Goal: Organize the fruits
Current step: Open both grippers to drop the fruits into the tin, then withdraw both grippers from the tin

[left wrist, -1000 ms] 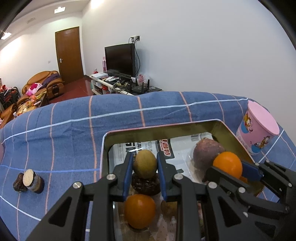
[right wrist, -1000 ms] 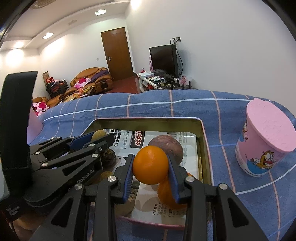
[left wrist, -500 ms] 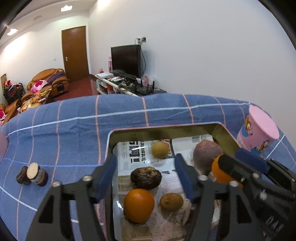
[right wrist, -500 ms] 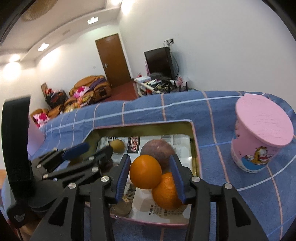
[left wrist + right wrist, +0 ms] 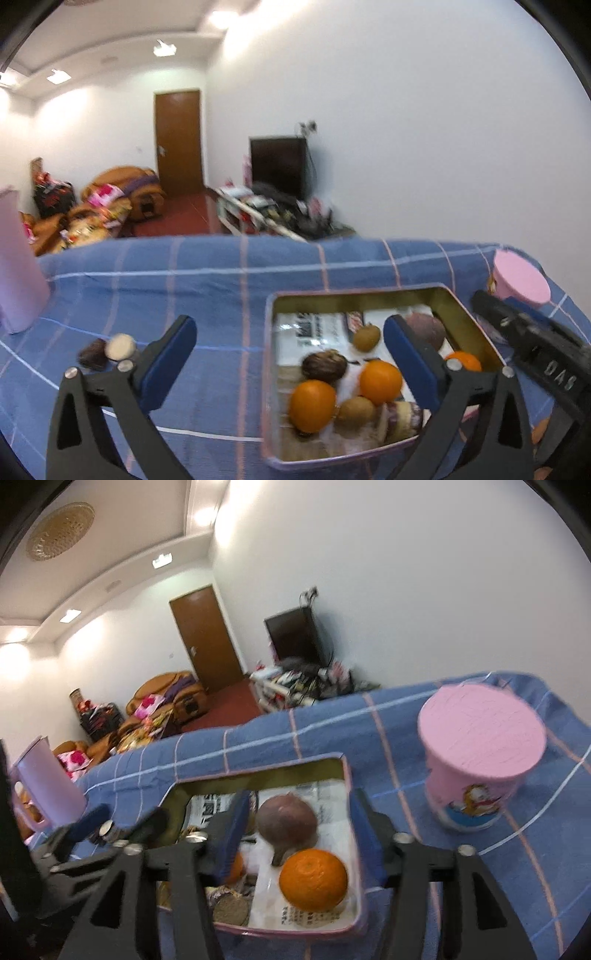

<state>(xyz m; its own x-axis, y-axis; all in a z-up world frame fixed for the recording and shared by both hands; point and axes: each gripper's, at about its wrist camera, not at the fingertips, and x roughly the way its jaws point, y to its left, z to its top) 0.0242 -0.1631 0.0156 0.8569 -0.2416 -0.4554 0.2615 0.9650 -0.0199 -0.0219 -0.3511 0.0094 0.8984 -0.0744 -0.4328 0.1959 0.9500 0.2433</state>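
Note:
A rectangular metal tin (image 5: 354, 295) lined with newspaper sits on the blue checked cloth and holds several fruits: oranges (image 5: 380, 382), a small green-brown fruit (image 5: 365, 336), a dark wrinkled fruit (image 5: 324, 366) and a purple-brown round fruit (image 5: 287, 821). My left gripper (image 5: 291, 363) is open and empty, raised above the tin's left side. My right gripper (image 5: 301, 836) is open and empty above the tin, with an orange (image 5: 313, 880) and the purple fruit lying below between its fingers. Two cut dark fruit pieces (image 5: 109, 349) lie on the cloth left of the tin.
A pink lidded cup (image 5: 476, 768) stands right of the tin. A pink jug (image 5: 44, 786) stands at the far left. The cloth's far edge drops off toward a living room with a TV (image 5: 279, 166) and sofas.
Both grippers have opened wider and lifted back from the tin. The green-brown fruit and the orange they held now lie in the tin.

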